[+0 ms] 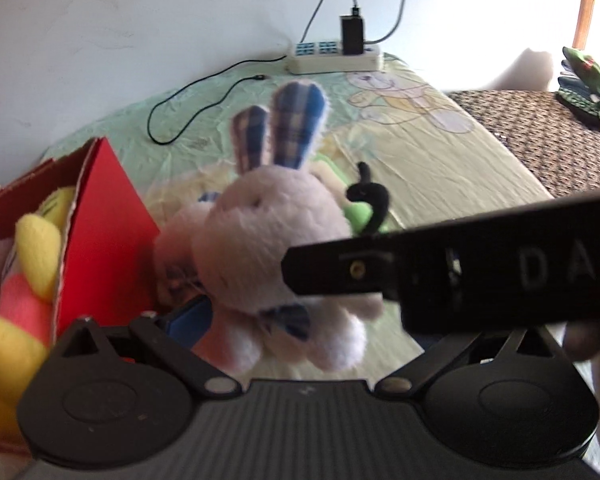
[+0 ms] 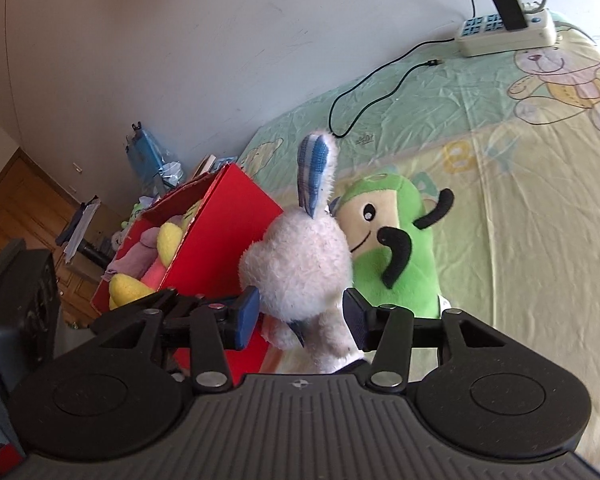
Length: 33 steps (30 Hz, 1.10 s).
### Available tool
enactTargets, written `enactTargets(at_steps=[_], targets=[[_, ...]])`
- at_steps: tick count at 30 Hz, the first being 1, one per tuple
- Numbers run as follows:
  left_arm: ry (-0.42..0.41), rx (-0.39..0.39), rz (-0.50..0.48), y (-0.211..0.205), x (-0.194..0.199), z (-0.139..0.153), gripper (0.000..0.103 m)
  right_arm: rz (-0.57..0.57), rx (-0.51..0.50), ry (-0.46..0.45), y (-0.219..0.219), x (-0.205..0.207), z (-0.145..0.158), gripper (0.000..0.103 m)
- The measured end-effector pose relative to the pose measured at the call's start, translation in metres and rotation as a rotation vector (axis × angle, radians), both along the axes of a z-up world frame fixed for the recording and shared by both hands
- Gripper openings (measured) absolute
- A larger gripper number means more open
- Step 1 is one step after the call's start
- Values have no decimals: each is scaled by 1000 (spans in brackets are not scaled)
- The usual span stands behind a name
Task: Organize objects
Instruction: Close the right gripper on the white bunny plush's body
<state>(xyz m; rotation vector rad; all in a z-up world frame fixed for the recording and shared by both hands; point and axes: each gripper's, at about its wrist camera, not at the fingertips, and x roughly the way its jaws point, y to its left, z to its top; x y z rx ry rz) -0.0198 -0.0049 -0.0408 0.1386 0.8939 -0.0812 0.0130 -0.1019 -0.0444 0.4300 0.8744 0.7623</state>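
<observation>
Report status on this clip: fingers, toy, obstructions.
Right gripper open, fingers either side of the white plush rabbit with blue plaid ears. Left gripper state unclear. Red cardboard box beside rabbit; green plush toy close behind.

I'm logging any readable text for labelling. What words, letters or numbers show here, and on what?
"DA": white letters on the other hand-held gripper's black body, cut off at the frame edge.
"B": pale letter printed on the bedsheet; neighbouring letters too faint to read.
Power strip: no legible markings.
</observation>
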Motion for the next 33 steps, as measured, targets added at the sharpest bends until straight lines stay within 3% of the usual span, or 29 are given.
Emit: enactTargets(at_steps=[5,11,18,33], targets=[[16,16,24,0,15,-5,88,24,7,3,7,9,-5,57],[22,23,27,-2,24,-7,88,26,50,32,9,20,-13,61],[30,16,36,-5,26,-4,85,36,63,44,7,23,-16,56],[5,-35,-6,-13,-13,19,80,60,13,-11,-2,-15,9,54]])
